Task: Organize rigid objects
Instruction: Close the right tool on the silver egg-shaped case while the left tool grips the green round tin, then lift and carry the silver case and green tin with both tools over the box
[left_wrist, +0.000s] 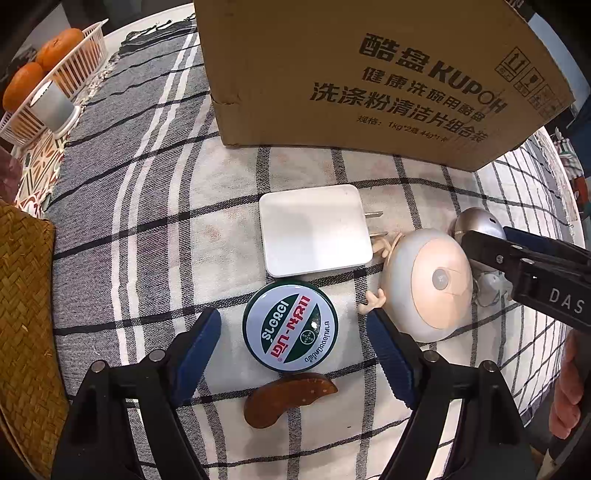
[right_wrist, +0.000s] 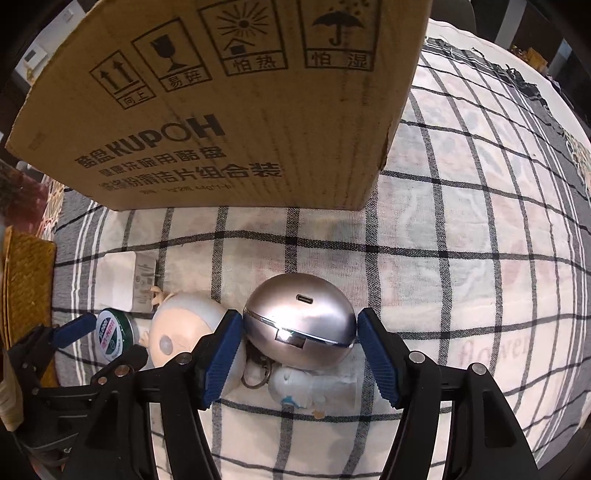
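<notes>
The landmark is the cardboard box (left_wrist: 369, 74), which stands at the far side of the checked cloth (left_wrist: 147, 240).

Nearest to the left camera, the left gripper (left_wrist: 293, 325) points down with its 2 blue pads (left_wrist: 199, 347) apart, 1 on each side of a round green-and-white tin (left_wrist: 290, 325). Neither pad touches the tin, so the jaws are open around it. Below the tin, on the side away from the box, lies a brown curved piece (left_wrist: 284, 398), just touching the tin's rim. On the box side of the tin lies a white charger (left_wrist: 314, 230) with 2 prongs, about midway between tin and box.

To the right of the tin, a doll figure (left_wrist: 428, 284) with a big pale head lies on the cloth, its small hand near the left gripper's right pad.

In the right camera, the right gripper (right_wrist: 299, 332) also points down, its jaws spread to either side of a silver egg-shaped case (right_wrist: 299, 321) that has a port facing the box. The left pad (right_wrist: 225, 343) is at the case's edge; whether it presses cannot be told, and the right pad stands clear, so the jaws read as open. Just on the near side of the case lie a key ring (right_wrist: 256, 373) and a small white figurine (right_wrist: 310, 384).

Far left of the box, a white basket (left_wrist: 70, 77) holds 2 oranges (left_wrist: 40, 66).
</notes>
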